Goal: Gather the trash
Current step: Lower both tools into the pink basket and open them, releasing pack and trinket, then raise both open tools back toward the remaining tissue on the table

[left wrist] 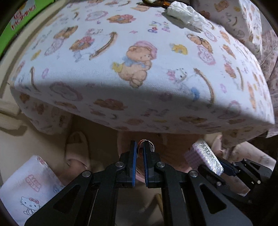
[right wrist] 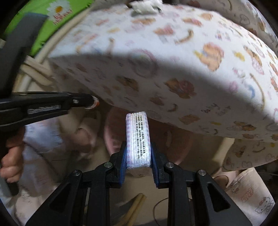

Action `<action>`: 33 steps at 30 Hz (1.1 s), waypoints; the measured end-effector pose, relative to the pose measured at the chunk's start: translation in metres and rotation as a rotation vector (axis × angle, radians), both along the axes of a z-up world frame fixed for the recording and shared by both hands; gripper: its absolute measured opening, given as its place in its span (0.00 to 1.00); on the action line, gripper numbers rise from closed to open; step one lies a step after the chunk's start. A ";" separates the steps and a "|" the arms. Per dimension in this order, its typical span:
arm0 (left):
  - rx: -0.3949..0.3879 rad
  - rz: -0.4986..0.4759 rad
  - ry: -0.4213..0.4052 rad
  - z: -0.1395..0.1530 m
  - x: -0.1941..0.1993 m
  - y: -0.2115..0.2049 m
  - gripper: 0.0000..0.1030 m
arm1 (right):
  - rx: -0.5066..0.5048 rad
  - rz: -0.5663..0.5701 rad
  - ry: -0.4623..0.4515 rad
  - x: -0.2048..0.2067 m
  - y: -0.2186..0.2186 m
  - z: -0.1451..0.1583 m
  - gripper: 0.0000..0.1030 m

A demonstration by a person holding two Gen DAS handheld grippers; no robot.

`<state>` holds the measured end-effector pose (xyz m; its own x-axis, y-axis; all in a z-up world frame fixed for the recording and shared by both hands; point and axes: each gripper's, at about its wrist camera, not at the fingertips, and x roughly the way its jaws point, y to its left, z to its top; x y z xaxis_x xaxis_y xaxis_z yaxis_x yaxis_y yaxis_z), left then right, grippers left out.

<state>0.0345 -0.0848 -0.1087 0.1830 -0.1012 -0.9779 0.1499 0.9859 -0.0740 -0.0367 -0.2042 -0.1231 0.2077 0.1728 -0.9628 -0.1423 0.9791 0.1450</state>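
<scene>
My left gripper [left wrist: 139, 147] is shut on a small crumpled wrapper [left wrist: 140, 146], orange and white, held below the front edge of the teddy-print cushion [left wrist: 139, 60]. It also shows in the right wrist view [right wrist: 93, 102] at the left. My right gripper [right wrist: 138, 149] is shut on a pink-checked tissue pack [right wrist: 138, 137] in clear film; that pack also shows in the left wrist view [left wrist: 205, 156] at the right. A crumpled white tissue [left wrist: 184, 12] lies at the cushion's far edge and shows blurred in the right wrist view [right wrist: 144, 7].
A pale pink bin-like container [right wrist: 156, 139] sits on the floor under both grippers. A slipper [left wrist: 76, 149] lies at the left. A Hello Kitty print bag [left wrist: 29, 189] stands at the lower left. A green box [left wrist: 22, 12] stands at the far left.
</scene>
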 end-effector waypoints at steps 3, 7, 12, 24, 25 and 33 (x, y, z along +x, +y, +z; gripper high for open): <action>-0.010 0.001 0.020 -0.011 0.000 -0.003 0.06 | -0.054 -0.003 0.038 0.001 0.005 -0.021 0.26; 0.033 -0.002 0.037 -0.031 0.001 -0.004 0.06 | -0.084 0.003 0.040 0.001 0.009 -0.037 0.26; 0.061 -0.012 0.075 -0.047 -0.001 -0.002 0.08 | -0.152 0.022 0.042 0.001 0.013 -0.050 0.26; 0.059 0.006 0.080 -0.045 -0.005 0.007 0.40 | -0.153 -0.018 0.043 0.009 0.004 -0.056 0.34; 0.061 0.006 0.074 -0.042 -0.005 0.007 0.40 | -0.150 -0.022 0.041 0.010 0.004 -0.055 0.37; 0.068 0.020 0.039 -0.027 -0.005 0.011 0.49 | -0.154 -0.036 0.010 0.011 0.001 -0.042 0.51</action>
<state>0.0293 -0.0740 -0.1354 0.1463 -0.0307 -0.9888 0.1288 0.9916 -0.0118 -0.0252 -0.2034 -0.1647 0.2017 0.0160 -0.9793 -0.1061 0.9943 -0.0057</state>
